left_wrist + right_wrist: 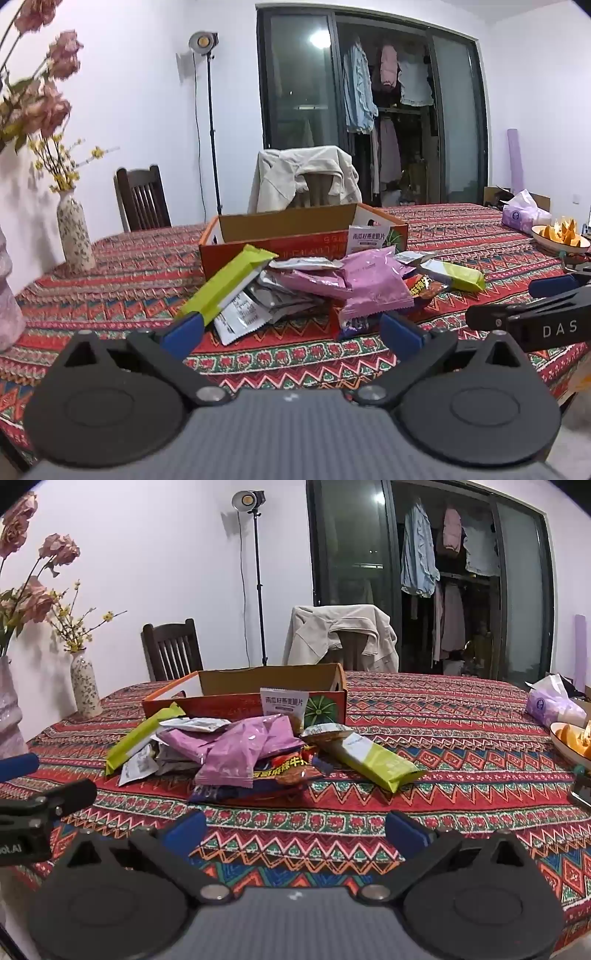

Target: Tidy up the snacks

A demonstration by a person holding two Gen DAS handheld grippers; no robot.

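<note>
**A:** Two hand-held grippers, both spread wide and holding nothing. The left hand-held gripper (291, 328) has its blue pads just short of the snack heap; the right hand-held gripper (295, 830) hangs over bare cloth, a little further back.

**B:** Where are the snacks?

**A:** Piled at frame centre on the red zigzag-patterned surface (424, 716), touching the front wall of the open orange cardboard box (243, 701). A crinkled pink foil bag (243, 753) lies on top, a long lime-green wrapper (373, 760) juts lower right, a second lime-green wrapper (225, 284) leans at the left, and a white pumpkin-print pouch (282, 703) stands against the box. As far as I can see, nothing is in the box yet.

**B:** What could go wrong?

**A:** The packets overlap and look slippery. I'd judge that closing on one could drag its neighbours, or catch two at once. The standing pouch may topple if the heap shifts. With both tools near together, they might also bump.

**B:** Do the views differ?

**A:** The left wrist view shows the white-and-grey sachet (240, 314) close under its pads, and the other tool at right edge. The right wrist view shows the red spicy-snack packet (291, 771) under the pink bag more plainly, and the floral ceramic vase (85, 686) well clear at left.
</note>
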